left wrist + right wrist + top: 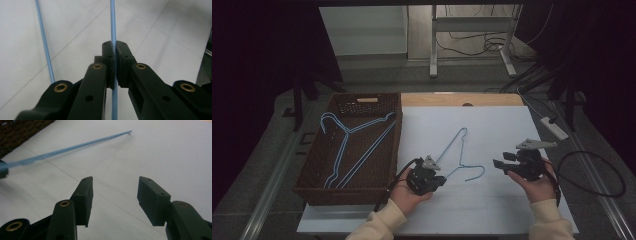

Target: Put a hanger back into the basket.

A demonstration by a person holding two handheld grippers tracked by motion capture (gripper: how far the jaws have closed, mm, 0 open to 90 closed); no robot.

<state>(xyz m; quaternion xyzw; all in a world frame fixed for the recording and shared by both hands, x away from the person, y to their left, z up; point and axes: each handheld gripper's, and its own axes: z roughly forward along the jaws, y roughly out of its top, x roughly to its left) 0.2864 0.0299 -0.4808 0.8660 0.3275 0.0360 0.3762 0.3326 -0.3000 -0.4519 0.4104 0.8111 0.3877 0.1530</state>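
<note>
On the white table top (492, 210), near its front edge, the left gripper (438, 181) is clamping a blue wire hanger (457, 150). In the left gripper view its jaws are pressing together on one thin blue wire of that hanger (113, 25), with a second wire running past at the left, free of the jaws. The hanger is lying out across the white surface, its hook curling toward the right gripper (498, 164), which is sitting just beside it and apart from it. In the right gripper view the right gripper (115, 195) is standing well open with nothing between the jaws; a blue wire of the hanger (82, 145) is crossing farther off. At the table's left a brown wicker basket (362, 102) is holding more blue hangers (349, 145).
</note>
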